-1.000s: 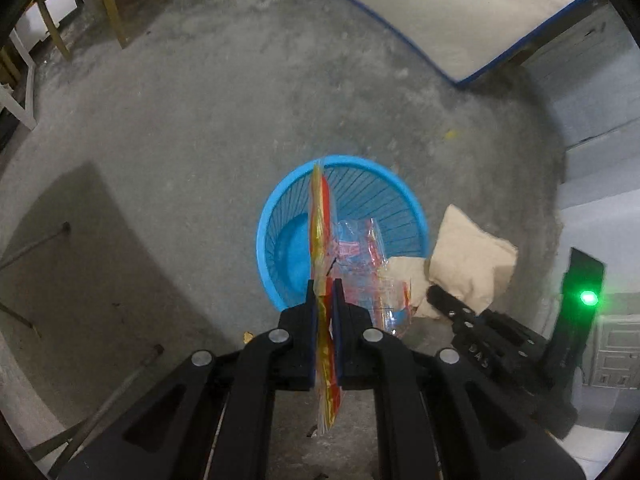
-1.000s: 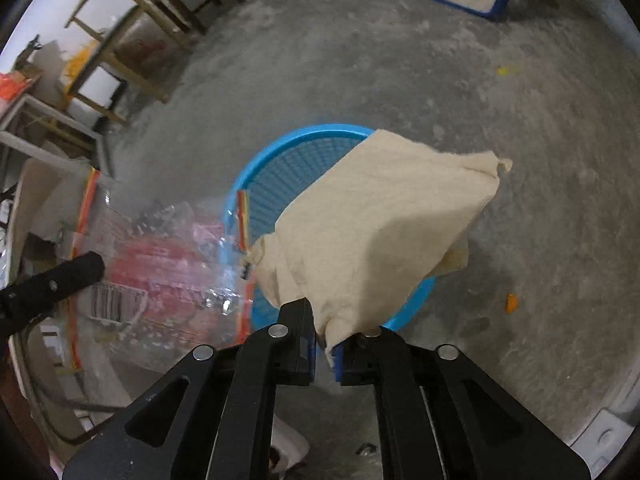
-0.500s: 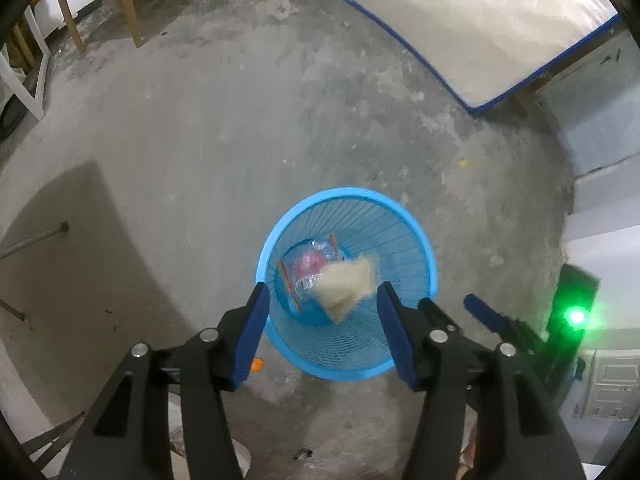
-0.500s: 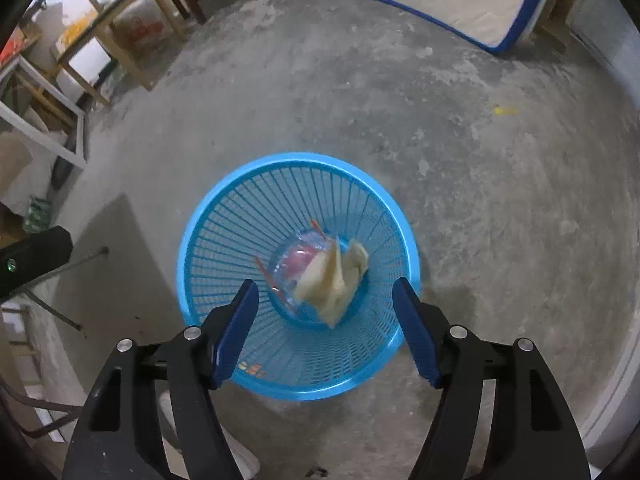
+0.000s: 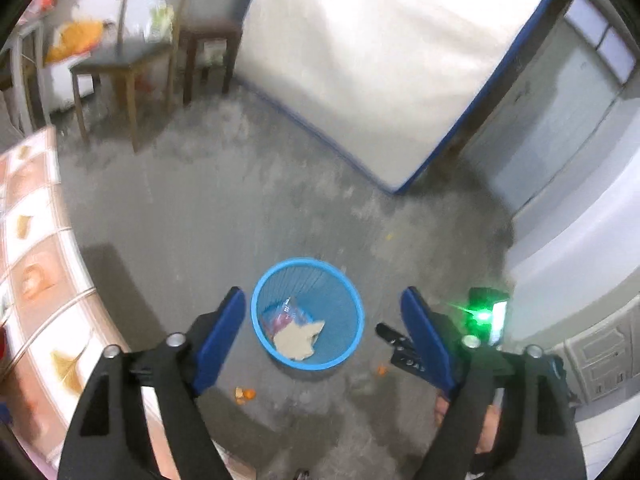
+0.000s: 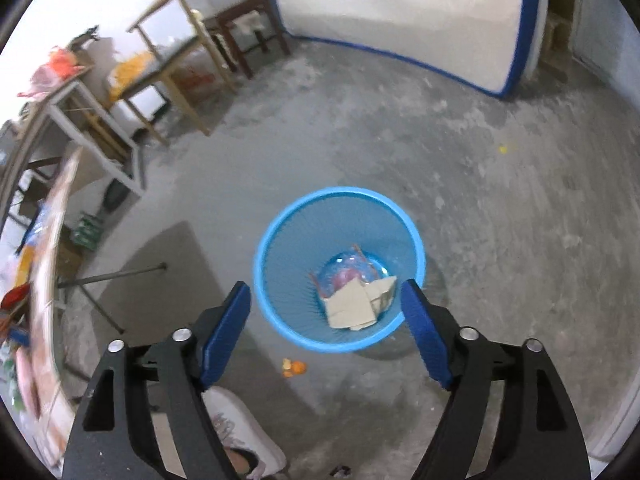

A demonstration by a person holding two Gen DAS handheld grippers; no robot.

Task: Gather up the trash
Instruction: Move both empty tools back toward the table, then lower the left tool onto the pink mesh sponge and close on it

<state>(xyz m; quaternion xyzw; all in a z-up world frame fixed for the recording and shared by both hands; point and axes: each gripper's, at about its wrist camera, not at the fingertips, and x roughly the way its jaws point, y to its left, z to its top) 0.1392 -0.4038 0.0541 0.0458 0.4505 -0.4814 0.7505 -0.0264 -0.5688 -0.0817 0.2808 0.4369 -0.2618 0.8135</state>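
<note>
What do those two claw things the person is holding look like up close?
Both match. The left gripper and right gripper each have two flat blue fingers on angular black plastic linkage arms with triangular cut-outs and round silver bolts. In the left wrist view, the right gripper's black body also carries a glowing green light. No cables are visible.

Left claw [image 5: 322,316]: two black arms, each ending in a flat blue pad; jaws opening, nothing between them.
Left claw fasteners: round silver screw heads, two on each arm, at the joints.
Left claw arms: matte black, angular, with triangular cut-outs near the base.
Right claw [image 6: 326,308]: same build, black linkage arms and blue pads; jaws opening, nothing between them.
Right claw fasteners: two silver screws per arm.
Right claw from left view: black body with a glowing green light [image 5: 484,314].
Footwear: white shoe [image 6: 240,436] with a faint pattern, below the right claw.
</note>
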